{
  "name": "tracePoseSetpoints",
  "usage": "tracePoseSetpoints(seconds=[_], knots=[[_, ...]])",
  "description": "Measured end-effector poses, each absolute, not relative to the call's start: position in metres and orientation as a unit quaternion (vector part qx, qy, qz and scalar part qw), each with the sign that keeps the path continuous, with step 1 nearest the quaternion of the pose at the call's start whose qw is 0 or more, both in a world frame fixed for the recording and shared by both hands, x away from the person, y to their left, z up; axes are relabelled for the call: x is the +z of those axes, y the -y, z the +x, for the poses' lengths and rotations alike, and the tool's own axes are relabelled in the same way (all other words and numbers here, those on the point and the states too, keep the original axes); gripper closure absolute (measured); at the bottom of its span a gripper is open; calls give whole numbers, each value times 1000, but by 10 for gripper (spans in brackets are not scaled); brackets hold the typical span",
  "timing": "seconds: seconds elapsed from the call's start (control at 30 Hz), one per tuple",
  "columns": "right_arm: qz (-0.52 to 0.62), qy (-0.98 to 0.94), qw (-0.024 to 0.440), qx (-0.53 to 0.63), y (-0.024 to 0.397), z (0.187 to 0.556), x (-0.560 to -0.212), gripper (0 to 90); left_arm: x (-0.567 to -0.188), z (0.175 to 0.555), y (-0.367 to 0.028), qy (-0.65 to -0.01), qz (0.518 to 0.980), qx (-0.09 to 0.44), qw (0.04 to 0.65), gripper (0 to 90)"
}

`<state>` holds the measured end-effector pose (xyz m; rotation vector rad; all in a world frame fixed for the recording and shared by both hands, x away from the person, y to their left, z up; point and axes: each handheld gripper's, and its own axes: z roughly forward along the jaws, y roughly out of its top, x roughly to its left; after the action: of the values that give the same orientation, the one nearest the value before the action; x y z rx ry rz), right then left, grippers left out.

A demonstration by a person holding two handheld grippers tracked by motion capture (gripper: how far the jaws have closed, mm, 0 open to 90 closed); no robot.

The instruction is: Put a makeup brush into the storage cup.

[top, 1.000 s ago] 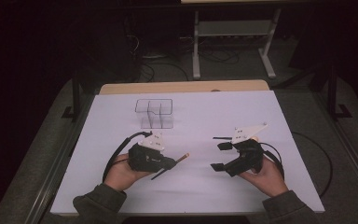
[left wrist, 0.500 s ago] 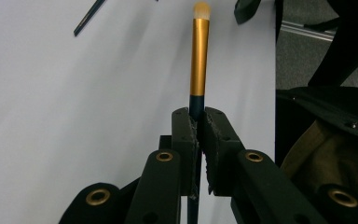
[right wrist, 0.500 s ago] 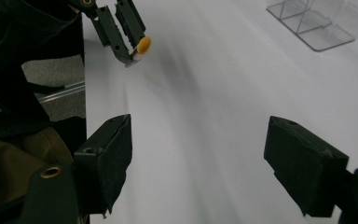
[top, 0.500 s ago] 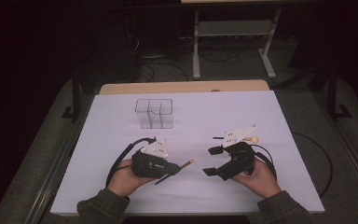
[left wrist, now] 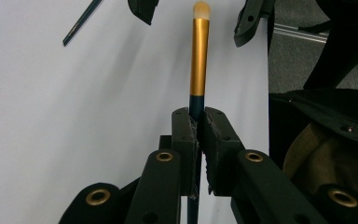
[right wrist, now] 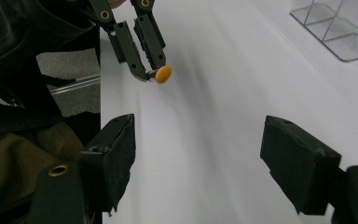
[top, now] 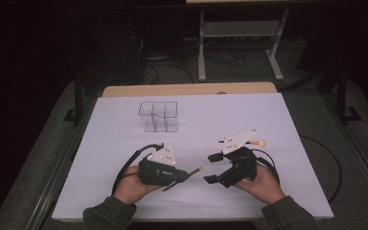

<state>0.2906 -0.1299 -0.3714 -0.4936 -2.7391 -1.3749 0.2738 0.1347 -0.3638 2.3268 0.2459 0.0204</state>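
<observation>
Toward the near edge of the white table (top: 268, 110), roughly midway between its two near corners, the left gripper (top: 188, 175) is clamped tight on a slim makeup brush (left wrist: 199, 60) — dark handle pinched between the pads, gold ferrule and pale tip sticking out beyond them. From above, the brush's (top: 195, 170) long axis runs across the table toward the right side and a little away from the person, so its tip points straight into the gap facing it. That gap belongs to the right gripper (top: 211, 168), whose jaws stand wide with nothing between them; they have just been closing a little, though they remain well apart. In the right gripper view the brush tip (right wrist: 163, 74) sits up and to the left of the open jaws, near but not yet between them, so I judge a hand-over wants the right hand to come across toward the left — it is the only free claw and already the nearer one. A second brush (top: 256, 143) lies on the table beyond the right hand, toward the right edge. A clear divided organiser (top: 159, 116) stands well apart, nearer the far edge.
</observation>
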Motion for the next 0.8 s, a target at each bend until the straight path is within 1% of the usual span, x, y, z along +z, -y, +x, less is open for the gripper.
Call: tracePoseSetpoints(seconds=[0.2,0.47,0.53,0.67,0.7,0.73,0.77,0.8], knots=[[-153,883,23,-443,127,291,-373,271,-367,273,-133,-91,918,7,387,833],[-146,885,30,-440,124,290,-374,312,-368,271,-130,-89,917,3,388,833],[-142,885,33,-442,122,289,-373,338,-368,271,-129,-85,917,4,388,833],[-137,885,33,-445,122,289,-372,363,-367,271,-128,-87,917,8,388,834],[-132,883,34,-450,121,288,-371,391,-367,270,-128,-84,918,8,388,834],[-132,883,34,-450,121,288,-371,391,-367,270,-128,-84,918,8,388,834],[-127,882,33,-452,120,289,-369,418,-366,270,-127,-84,918,9,388,834],[-127,882,33,-452,120,289,-369,418,-366,270,-127,-84,918,10,389,834]])
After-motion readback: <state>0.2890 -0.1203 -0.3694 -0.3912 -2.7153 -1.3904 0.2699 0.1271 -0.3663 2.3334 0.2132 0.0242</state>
